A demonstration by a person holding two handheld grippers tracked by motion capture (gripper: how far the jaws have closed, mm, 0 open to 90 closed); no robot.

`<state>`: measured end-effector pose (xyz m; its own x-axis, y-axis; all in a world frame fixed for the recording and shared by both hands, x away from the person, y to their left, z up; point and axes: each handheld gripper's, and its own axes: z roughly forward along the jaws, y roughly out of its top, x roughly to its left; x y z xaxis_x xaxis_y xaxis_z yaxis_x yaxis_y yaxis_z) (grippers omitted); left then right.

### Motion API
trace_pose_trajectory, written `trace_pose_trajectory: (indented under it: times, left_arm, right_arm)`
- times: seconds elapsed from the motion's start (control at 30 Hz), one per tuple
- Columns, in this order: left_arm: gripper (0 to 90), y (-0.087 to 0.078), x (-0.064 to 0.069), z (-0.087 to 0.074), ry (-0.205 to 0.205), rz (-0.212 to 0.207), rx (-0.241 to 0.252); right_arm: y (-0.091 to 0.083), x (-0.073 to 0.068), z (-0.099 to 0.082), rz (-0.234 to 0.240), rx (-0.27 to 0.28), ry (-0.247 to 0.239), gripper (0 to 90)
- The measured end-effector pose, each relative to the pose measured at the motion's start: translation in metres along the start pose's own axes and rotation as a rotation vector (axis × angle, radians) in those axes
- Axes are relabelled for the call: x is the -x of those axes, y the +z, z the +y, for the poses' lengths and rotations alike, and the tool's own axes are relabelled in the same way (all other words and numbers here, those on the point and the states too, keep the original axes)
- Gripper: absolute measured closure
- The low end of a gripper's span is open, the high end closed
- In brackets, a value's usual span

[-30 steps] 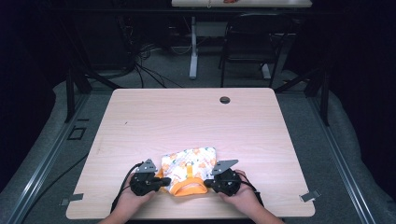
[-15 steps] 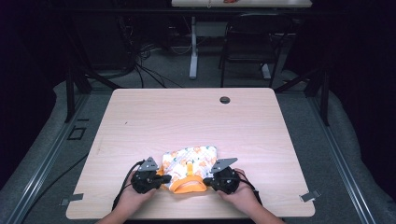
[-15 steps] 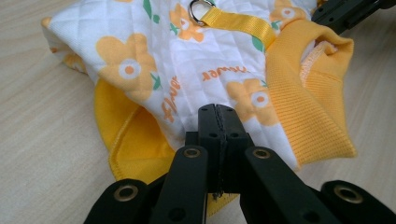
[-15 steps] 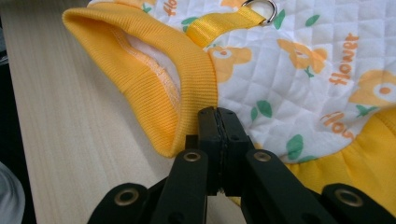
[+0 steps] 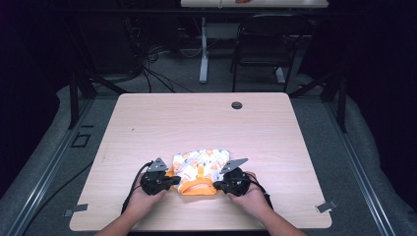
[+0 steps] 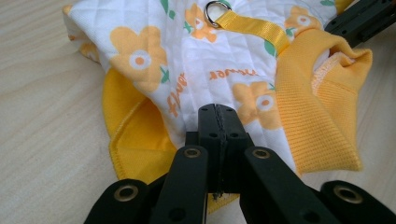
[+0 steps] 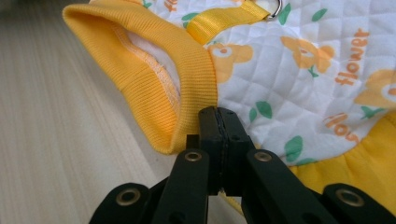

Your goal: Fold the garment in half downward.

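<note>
- Gripping the near edge of a small quilted pet vest, the 2 grippers sit at the table's near side, each with its jaws pressed flat together on fabric.
- In the left gripper view, the left gripper pinches the white flower-print panel just beside a yellow ribbed armhole; the garment runs away from the jaws toward the far end.
- In the right gripper view, the right gripper clamps where the yellow ribbed collar meets the quilted panel, and the collar stands open to its left.
- From the high view, the left gripper and right gripper flank the vest's orange collar end, roughly level with each other, so neither hand is clearly nearer to it.
- The vest's long axis runs from that near collar end away toward the table's middle, tilted slightly to the right; any lift or spread would, I judge, pull across this axis.
- The gripper views reveal the yellow webbing strap with its metal D-ring and the printed word "flower", too small to read from above.
- The high view alone gives the vest's place on the wooden table, with a round cable grommet well apart at the far edge.
</note>
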<state>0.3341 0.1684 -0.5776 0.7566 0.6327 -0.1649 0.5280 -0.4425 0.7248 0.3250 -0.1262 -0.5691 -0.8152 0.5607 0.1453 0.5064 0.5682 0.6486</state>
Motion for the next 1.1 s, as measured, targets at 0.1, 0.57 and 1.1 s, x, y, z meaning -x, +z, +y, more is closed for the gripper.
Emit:
trace_pose_trajectory:
  times: [0.1, 0.57, 1.1]
  left_arm:
    - [90.0, 0.002, -0.004, 0.005, -0.027, -0.003, -0.013]
    - [90.0, 0.015, -0.023, 0.024, -0.030, 0.048, -0.026]
    - [89.9, 0.027, -0.045, 0.040, -0.078, 0.050, -0.024]
  right_arm:
    - [0.002, 0.004, 0.003, -0.013, 0.000, 0.013, 89.7]
    - [0.010, 0.025, 0.020, -0.008, -0.025, 0.079, 89.7]
    - [0.018, 0.056, 0.032, -0.016, 0.009, 0.186, 88.0]
